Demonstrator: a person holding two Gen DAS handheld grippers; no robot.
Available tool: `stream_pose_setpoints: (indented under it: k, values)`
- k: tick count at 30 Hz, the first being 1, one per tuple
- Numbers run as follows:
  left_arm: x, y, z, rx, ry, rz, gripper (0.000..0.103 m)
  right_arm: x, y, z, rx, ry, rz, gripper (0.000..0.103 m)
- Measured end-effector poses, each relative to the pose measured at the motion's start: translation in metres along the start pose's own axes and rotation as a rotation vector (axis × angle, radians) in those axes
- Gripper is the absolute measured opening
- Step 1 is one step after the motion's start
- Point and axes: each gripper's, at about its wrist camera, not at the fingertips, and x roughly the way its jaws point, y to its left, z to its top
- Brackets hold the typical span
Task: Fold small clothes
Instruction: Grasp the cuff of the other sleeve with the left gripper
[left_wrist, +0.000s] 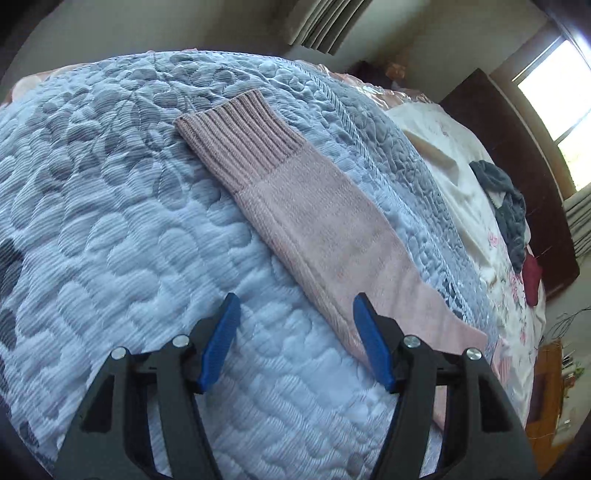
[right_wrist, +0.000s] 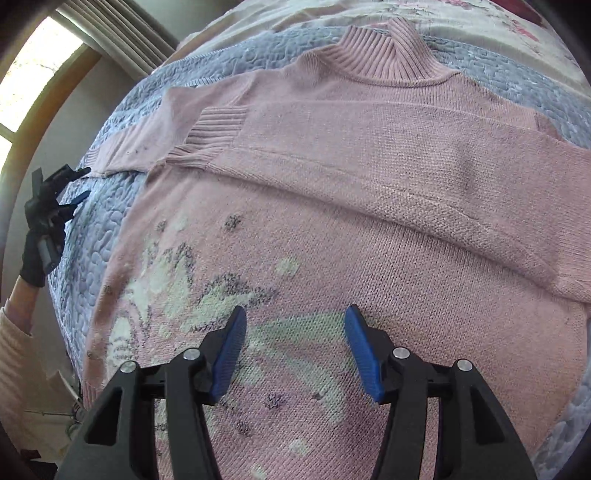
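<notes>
A pink knit sweater (right_wrist: 332, 206) with a pale flower pattern lies flat on a blue-grey quilted cover (left_wrist: 110, 221). Its ribbed collar (right_wrist: 384, 55) points away. One sleeve is folded across the chest, its cuff (right_wrist: 210, 136) near the left side. The other sleeve (left_wrist: 325, 229) stretches out over the quilt, ending in a ribbed cuff (left_wrist: 240, 125) at the far end. My left gripper (left_wrist: 295, 332) is open just above the quilt, its right finger over the sleeve's near edge. A black-gloved hand holds the left gripper (right_wrist: 55, 206) at the sleeve's end. Open and holding nothing, my right gripper (right_wrist: 293, 347) hovers over the sweater's patterned front.
Beyond the quilt lies a white floral sheet (left_wrist: 461, 177) with a dark grey garment (left_wrist: 506, 210) and a dark red item (left_wrist: 532, 277). A dark wooden headboard (left_wrist: 517, 155) and a bright window (left_wrist: 561, 96) stand behind. An orange wooden piece of furniture (left_wrist: 550, 387) is beside the bed.
</notes>
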Motion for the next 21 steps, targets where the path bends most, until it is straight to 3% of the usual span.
stream_pose_setpoints:
  k: [12,15,17,18,21]
  values:
    - [0.029,0.0,0.047,-0.044,-0.074,-0.007,0.062,0.006,-0.004,0.0,-0.003,-0.003,0.004,0.056]
    - [0.032,-0.004,0.051,-0.022,-0.08,0.03,0.046,0.006,-0.005,0.0,-0.002,-0.007,0.009,0.056]
    - [0.031,-0.005,0.052,-0.009,-0.078,0.045,0.019,0.007,-0.004,-0.001,-0.003,-0.009,0.007,0.056]
    - [0.031,-0.005,0.052,-0.01,-0.073,0.038,0.013,0.006,-0.004,-0.001,-0.004,-0.01,0.006,0.056]
    - [0.025,-0.009,0.05,0.02,-0.088,0.024,0.011,0.005,-0.004,-0.002,-0.002,-0.013,0.004,0.056]
